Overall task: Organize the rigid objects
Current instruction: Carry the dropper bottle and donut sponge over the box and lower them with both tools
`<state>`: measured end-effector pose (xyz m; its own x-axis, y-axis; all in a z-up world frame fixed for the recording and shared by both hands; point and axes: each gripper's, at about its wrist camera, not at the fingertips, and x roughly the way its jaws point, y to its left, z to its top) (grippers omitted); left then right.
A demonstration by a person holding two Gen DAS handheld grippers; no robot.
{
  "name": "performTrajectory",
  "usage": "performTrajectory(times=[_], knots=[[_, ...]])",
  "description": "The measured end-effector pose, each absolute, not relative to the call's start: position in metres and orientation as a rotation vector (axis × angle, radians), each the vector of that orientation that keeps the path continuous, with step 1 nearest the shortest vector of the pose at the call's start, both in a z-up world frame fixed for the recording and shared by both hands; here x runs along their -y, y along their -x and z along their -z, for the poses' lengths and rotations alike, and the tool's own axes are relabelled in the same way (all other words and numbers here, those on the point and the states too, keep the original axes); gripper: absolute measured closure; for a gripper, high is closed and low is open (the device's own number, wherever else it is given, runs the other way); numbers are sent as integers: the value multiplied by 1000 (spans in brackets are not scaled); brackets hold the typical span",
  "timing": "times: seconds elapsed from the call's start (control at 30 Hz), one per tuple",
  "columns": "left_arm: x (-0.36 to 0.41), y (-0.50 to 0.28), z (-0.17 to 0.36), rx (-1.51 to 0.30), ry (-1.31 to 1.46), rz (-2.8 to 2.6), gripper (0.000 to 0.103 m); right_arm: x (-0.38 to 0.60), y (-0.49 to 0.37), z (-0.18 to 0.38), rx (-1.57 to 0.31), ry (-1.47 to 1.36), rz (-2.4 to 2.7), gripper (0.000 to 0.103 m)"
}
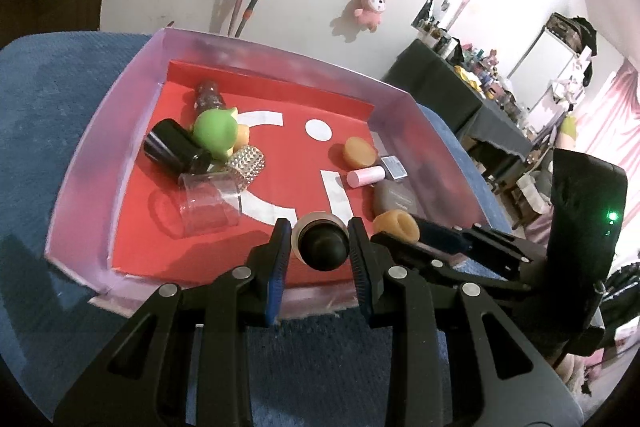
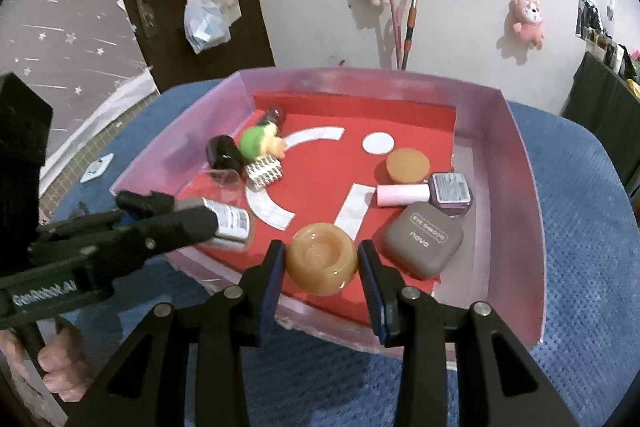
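Note:
A pink-walled tray [image 1: 280,55] with a red floor lies on blue fabric. My left gripper [image 1: 319,227] is shut on a small silver bottle with a black domed cap [image 1: 320,249], over the tray's near edge. The right wrist view shows that bottle [image 2: 230,223] by its barcode label, in the left gripper [image 2: 192,217]. My right gripper [image 2: 321,247] is shut on an amber round jar [image 2: 322,261], open mouth showing, over the tray's near side. That jar [image 1: 396,225] sits just right of the bottle in the left wrist view.
In the tray lie a green toy [image 2: 258,143], a black jar [image 2: 222,149], a studded silver piece [image 2: 264,173], a clear cup [image 1: 208,203], a tan lid [image 2: 408,165], a pink-capped polish bottle [image 2: 424,193] and a grey eye shadow case [image 2: 424,243]. A wall with plush toys stands behind.

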<state>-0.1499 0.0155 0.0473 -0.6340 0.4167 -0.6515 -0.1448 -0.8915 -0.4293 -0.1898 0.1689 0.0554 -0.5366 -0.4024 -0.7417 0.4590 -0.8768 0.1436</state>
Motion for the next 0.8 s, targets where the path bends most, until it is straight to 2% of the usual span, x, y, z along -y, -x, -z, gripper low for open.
performTrajectory(times=[0.4,0.63,0.8], knots=[[-11,161,-27,465,1184,-2532,76,-165,202,-41,-113,-1177,2386,63],[-7,158,-23,334,1250,-2551,76,-164,205,-35,-131,-1195,2386,63],[-6,166,-25,304,1278,-2559,76,-164,207,-29,-136,-1212,2385,63]])
